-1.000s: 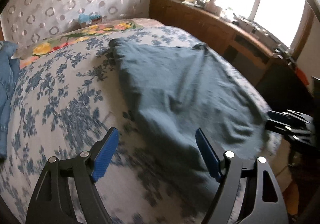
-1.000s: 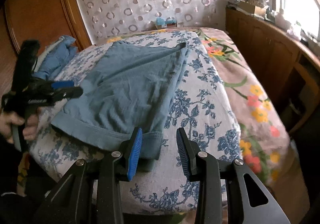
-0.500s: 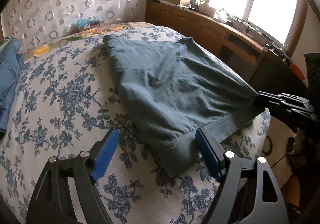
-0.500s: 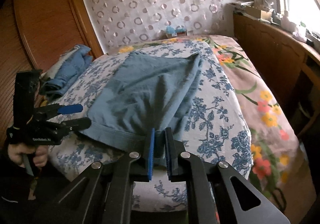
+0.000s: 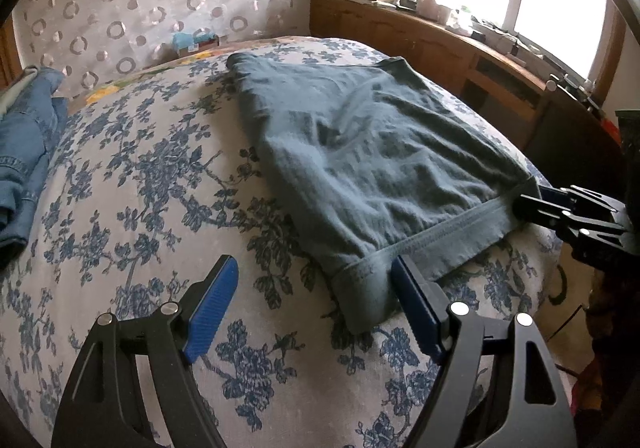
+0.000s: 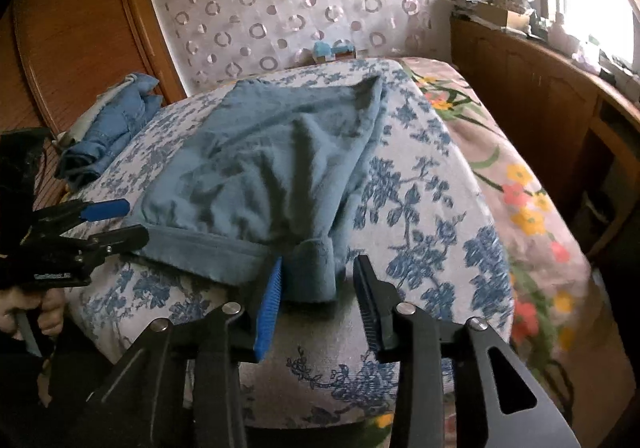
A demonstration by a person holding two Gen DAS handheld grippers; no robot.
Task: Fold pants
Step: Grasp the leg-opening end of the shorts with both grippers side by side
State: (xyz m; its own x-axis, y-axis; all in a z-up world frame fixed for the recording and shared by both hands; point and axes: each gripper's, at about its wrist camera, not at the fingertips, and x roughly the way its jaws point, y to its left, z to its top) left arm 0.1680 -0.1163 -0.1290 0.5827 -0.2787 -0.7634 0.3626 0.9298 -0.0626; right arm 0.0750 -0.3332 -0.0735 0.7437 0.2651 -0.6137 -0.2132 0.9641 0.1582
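Now | pants (image 5: 372, 152) laid on bed (image 5: 132, 184), hem at its near edge | right gripper (image 6: 316, 296) jaws reopened, hem corner released between them | left gripper (image 5: 316, 304) jaws wide at other corner | regrasp judged next

One small white marking stands on the left gripper (image 6: 100, 224) body, at nine o'clock. It is too blurred to read. No other text is legible.
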